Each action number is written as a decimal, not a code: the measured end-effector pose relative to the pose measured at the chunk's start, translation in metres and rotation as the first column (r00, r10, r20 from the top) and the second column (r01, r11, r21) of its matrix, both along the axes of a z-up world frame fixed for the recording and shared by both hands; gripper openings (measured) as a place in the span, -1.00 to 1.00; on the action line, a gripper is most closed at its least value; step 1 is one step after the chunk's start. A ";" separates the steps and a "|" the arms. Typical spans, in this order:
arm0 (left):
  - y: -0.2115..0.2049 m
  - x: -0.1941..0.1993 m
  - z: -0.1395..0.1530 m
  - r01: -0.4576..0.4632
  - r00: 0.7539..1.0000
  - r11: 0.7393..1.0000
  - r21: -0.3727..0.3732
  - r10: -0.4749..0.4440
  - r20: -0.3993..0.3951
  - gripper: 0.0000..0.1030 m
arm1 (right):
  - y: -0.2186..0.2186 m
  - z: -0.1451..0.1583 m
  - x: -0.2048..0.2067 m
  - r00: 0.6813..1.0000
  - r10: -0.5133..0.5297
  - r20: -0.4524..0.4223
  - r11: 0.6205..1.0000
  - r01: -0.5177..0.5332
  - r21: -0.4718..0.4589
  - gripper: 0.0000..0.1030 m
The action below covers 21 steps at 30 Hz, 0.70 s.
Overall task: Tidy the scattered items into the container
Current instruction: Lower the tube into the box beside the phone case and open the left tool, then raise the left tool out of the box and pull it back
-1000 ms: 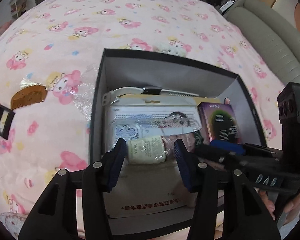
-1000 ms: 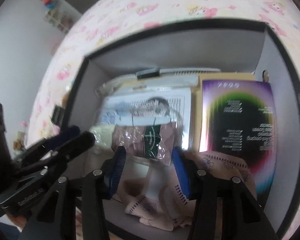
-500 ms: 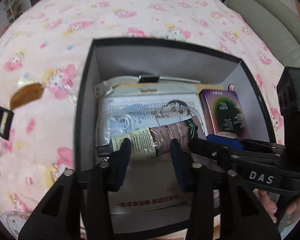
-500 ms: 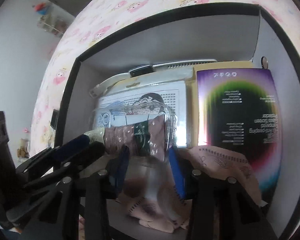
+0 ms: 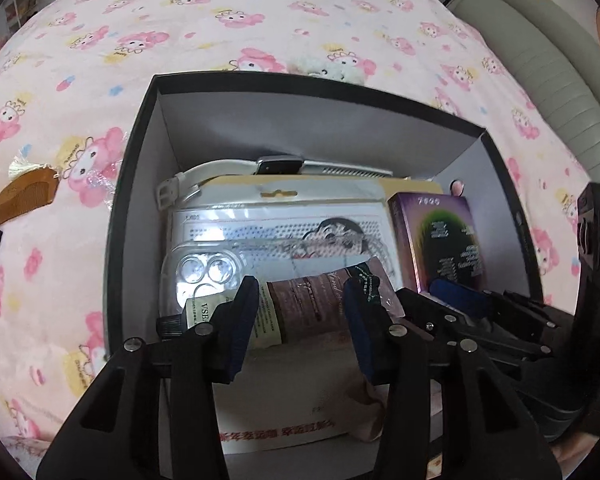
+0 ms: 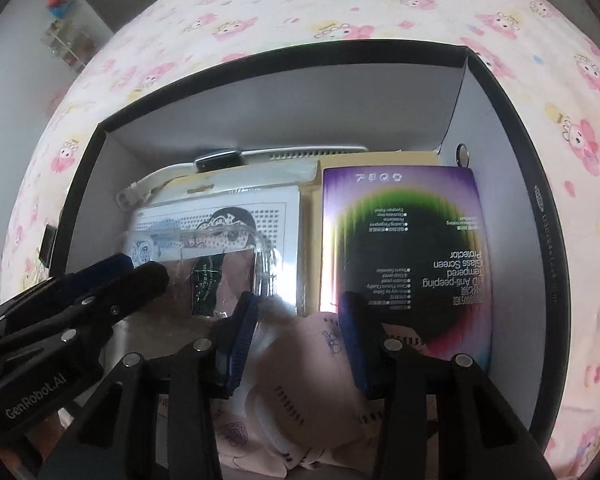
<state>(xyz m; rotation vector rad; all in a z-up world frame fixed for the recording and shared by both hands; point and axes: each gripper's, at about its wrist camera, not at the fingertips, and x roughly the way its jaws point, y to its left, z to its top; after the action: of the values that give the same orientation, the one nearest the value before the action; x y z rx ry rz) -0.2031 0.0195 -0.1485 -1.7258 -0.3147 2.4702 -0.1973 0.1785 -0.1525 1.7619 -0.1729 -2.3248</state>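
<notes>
One black box (image 5: 132,200) sits on the bed (image 5: 260,20), holding one wrapped tube (image 5: 308,304), one clear phone case (image 5: 204,272) and one purple carton (image 6: 404,248). Left claw (image 5: 300,282) has just been closing; its jaws stand apart, the tube crossing behind both. Right claw (image 6: 299,300) has also been closing, with clear wrap between the jaws; grip undetermined. Only the left view shows one comb (image 5: 26,196) outside; only the right shows one pink mask (image 6: 308,360).
</notes>
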 end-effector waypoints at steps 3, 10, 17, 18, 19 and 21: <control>-0.002 0.004 0.001 0.027 1.000 1.000 -0.013 -0.026 0.002 -0.11 | -0.002 0.000 0.002 0.999 0.037 0.027 0.999 -0.036 -0.021 -0.25; -0.004 0.035 0.036 0.055 0.992 0.997 0.061 -0.048 -0.115 -0.01 | 0.007 0.025 0.024 0.998 -0.011 -0.063 1.000 0.012 0.007 -0.16; 0.006 0.085 0.079 0.118 0.968 0.992 0.041 -0.106 -0.226 0.07 | 0.011 0.063 0.079 0.976 -0.099 -0.192 0.995 0.096 -0.024 0.12; 0.006 0.090 0.084 0.124 0.966 0.992 0.037 -0.111 -0.235 0.07 | 0.009 0.064 0.084 0.975 -0.102 -0.199 0.995 0.099 -0.027 0.12; 0.005 0.097 0.089 0.129 0.962 0.991 0.031 -0.118 -0.245 0.08 | 0.008 0.069 0.090 0.972 -0.107 -0.208 0.994 0.102 -0.032 0.12; 0.004 0.108 0.095 0.134 0.958 0.991 0.022 -0.124 -0.259 0.09 | 0.001 0.077 0.102 0.964 -0.122 -0.235 0.992 0.116 -0.040 0.12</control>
<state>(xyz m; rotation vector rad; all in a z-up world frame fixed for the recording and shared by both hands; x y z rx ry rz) -0.0948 0.0233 -0.0533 -1.3420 -0.2151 2.5336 -0.0957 0.1797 -0.0758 1.4826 -0.2739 -2.5824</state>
